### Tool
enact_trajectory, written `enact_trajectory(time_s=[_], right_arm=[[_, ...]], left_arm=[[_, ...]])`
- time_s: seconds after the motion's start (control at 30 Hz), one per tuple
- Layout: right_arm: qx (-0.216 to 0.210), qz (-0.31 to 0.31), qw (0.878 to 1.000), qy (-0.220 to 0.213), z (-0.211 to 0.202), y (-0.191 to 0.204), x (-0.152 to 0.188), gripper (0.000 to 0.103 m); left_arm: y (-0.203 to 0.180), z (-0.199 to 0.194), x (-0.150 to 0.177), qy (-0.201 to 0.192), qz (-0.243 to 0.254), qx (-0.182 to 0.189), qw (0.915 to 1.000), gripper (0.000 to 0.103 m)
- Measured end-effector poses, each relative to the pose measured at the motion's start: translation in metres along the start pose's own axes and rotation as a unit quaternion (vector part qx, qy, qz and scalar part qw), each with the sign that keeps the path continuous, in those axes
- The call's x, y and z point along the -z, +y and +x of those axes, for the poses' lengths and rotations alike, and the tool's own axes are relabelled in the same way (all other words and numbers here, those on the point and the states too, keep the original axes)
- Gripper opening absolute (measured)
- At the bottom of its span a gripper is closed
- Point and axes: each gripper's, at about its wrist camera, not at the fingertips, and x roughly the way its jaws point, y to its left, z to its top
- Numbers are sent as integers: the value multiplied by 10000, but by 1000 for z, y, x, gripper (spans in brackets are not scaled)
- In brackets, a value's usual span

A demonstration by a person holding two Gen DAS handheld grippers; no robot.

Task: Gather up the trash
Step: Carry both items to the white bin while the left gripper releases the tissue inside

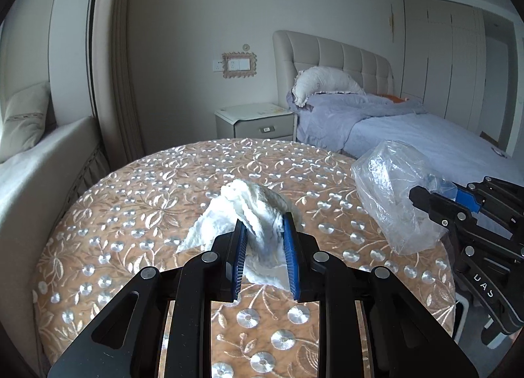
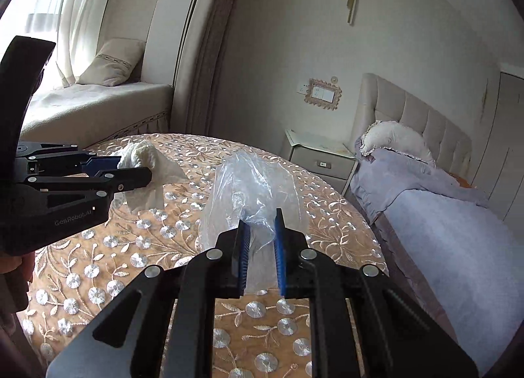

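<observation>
Between the blue-padded fingers [image 1: 290, 247] of the left gripper [image 1: 263, 243], a crumpled white tissue [image 1: 249, 214] is pinched at its lower folds, its loose end drooping toward the round counter [image 1: 131, 214]. To the right, the right gripper [image 2: 262, 240] has its fingers [image 2: 279, 247] pressed together on a crinkled clear plastic bag [image 2: 252, 178], which billows up and forward from the pinch. Both pieces of trash appear lifted clear of the cloth or nearly so, though where the tissue's trailing corner ends cannot be told for certain.

With both items in hand, the step now seems to be the carry to a bin, and none shows in either view. Doing it well likely means keeping both pinches firm, since the bag is slippery and light and the tissue could tear or slide out if swung. Holding the two grippers apart should keep the bag from snagging on the other tool.

The counter wears a tan cloth embroidered with silvery flowers and vines. Beyond it stand a pale nightstand [image 1: 255, 124] and a bed [image 1: 409, 132] with a tufted headboard, lavender bedding and a white frilled pillow [image 1: 324, 85]. A cushioned window seat [image 2: 98, 106] with sheer curtains lies to the left.
</observation>
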Motion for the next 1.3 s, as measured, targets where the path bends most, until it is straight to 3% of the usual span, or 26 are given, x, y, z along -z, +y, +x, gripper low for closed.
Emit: enact_trajectory(time_s=[0.33, 0.73, 1.0, 1.3], right_arm=[[1069, 369, 9935, 146, -81, -52, 64, 15], [1981, 1183, 9724, 333, -146, -118, 156, 15], [2199, 1502, 9623, 554, -156, -146, 198, 15], [2290, 1756, 9545, 749, -147, -174, 236, 15]], left_arm=[[-108, -19, 17, 18, 524, 1025, 9934, 21], [-249, -13, 66, 254, 1243, 2214, 9669, 21], [-318, 2, 93, 537, 1537, 2752, 9475, 21], [-369, 36, 118, 946, 1799, 3012, 9316, 22]])
